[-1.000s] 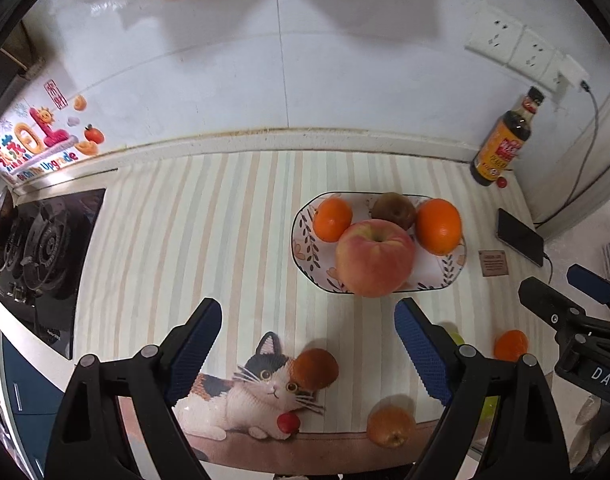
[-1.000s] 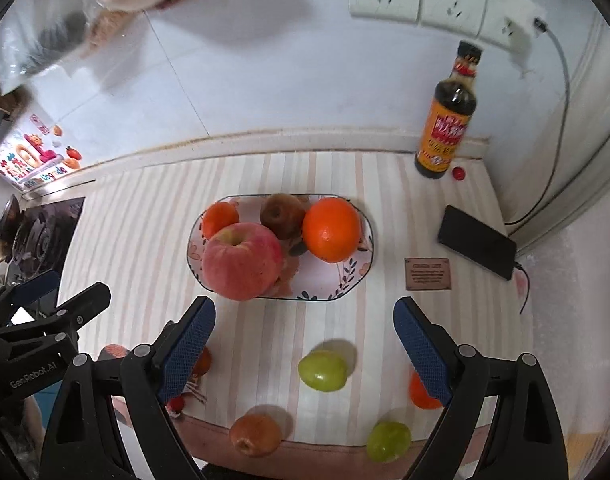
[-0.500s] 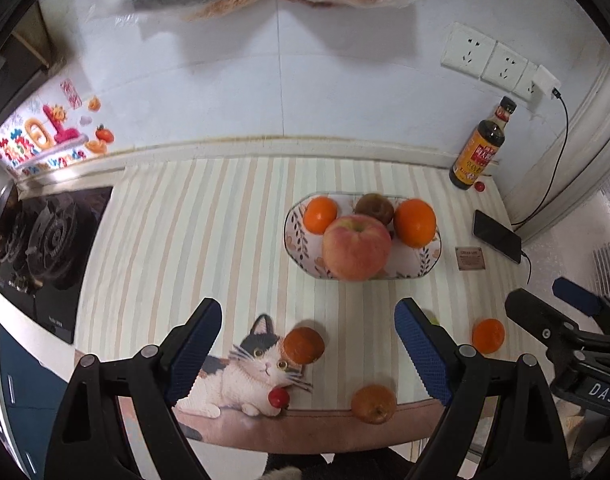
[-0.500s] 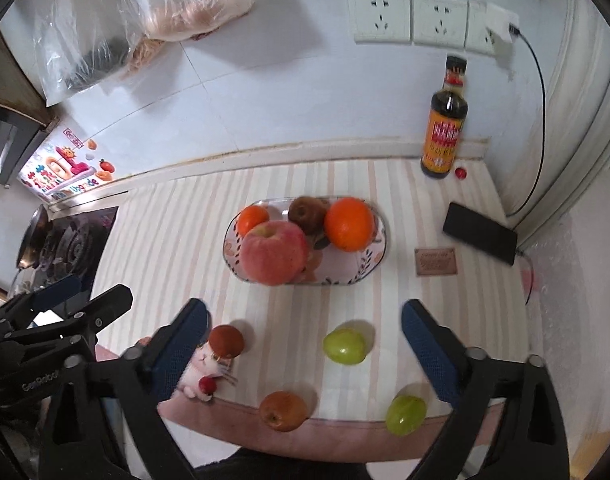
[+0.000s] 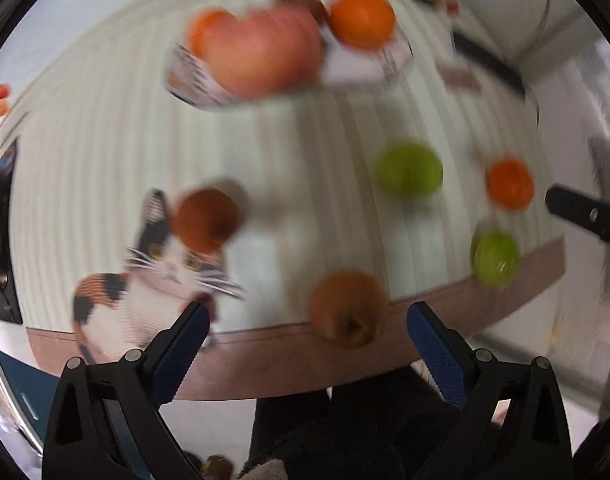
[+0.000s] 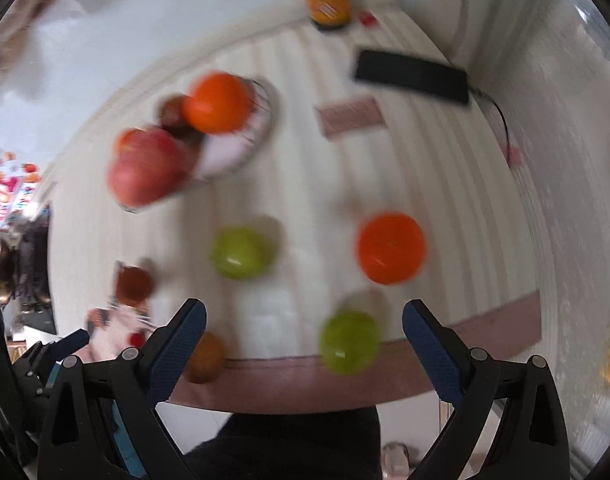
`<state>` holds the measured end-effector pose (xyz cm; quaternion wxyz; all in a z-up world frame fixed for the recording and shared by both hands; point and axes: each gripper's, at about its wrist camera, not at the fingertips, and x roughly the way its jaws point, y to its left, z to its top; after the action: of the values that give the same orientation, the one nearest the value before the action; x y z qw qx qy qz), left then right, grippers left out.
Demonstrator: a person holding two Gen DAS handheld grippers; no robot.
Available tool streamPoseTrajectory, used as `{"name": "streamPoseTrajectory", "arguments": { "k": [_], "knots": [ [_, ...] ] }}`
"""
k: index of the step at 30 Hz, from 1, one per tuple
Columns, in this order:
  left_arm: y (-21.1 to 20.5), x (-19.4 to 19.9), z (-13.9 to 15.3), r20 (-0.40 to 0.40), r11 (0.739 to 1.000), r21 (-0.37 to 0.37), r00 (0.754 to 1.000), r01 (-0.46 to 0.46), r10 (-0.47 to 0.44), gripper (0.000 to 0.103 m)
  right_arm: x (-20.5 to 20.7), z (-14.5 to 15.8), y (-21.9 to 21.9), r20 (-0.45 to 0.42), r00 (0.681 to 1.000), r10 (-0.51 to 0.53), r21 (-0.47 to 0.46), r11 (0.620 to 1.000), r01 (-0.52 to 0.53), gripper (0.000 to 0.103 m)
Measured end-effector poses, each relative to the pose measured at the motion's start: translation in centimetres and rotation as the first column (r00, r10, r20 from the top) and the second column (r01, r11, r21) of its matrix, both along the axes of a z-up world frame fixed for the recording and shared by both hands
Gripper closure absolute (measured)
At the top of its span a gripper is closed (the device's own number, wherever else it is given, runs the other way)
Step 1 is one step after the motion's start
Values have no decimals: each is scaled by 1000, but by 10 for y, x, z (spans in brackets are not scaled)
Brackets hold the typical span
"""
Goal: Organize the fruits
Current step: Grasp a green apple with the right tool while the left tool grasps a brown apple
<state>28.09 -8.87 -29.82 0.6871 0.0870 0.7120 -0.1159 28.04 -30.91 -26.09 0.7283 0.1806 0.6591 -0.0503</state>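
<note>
**Helper:** Start with your left wrist view. Where is the fruit you mean to take?

**Me:** My left gripper (image 5: pixel 307 312) points nearly straight down. Its jaws have just been opening; they stand wide and nothing is gripped. The russet-brown fruit (image 5: pixel 347 308) lies at the near edge of the striped mat (image 5: pixel 105 140). It sits in the gap between my fingers, closer to the one on the picture's right. It is round, so no long axis matters. I judge I only need to centre over it and go down.

**Helper:** And the dish?

**Me:** The patterned plate (image 5: pixel 185 84) is beyond it, well apart. It already holds a big red apple (image 5: pixel 265 56) and an orange (image 5: pixel 361 20). The picture is blurred, so I can't tell finer detail.

**Helper:** Now the right wrist view.

**Me:** My right gripper (image 6: pixel 303 308) has also just been opening. Its jaws are wide and empty. The green fruit (image 6: pixel 349 346) lies at the mat's near edge, in the gap, on the right-finger side of the middle. A loose orange (image 6: pixel 391 248) sits just beyond it. A second green fruit (image 6: pixel 241 254) lies up and to the left.

**Helper:** Which hand for which?

**Me:** The russet-brown fruit shows here beside this gripper's left finger. I judge it is nearer my left hand, and the green one is nearer my right.
</note>
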Motion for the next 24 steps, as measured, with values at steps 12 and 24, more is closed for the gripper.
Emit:
{"name": "streamPoseTrajectory", "arguments": {
  "k": [12,24],
  "knots": [
    [-37,-13,-74,-148,998,54,989,37,-29,39,-31,-106,-12,-190,982,-13,60,998,24,32],
    [-16,1,-68,-84,997,66,995,-47,52,39,-25,-107,26,-145,982,123,101,989,-109,44]
  ]
}}
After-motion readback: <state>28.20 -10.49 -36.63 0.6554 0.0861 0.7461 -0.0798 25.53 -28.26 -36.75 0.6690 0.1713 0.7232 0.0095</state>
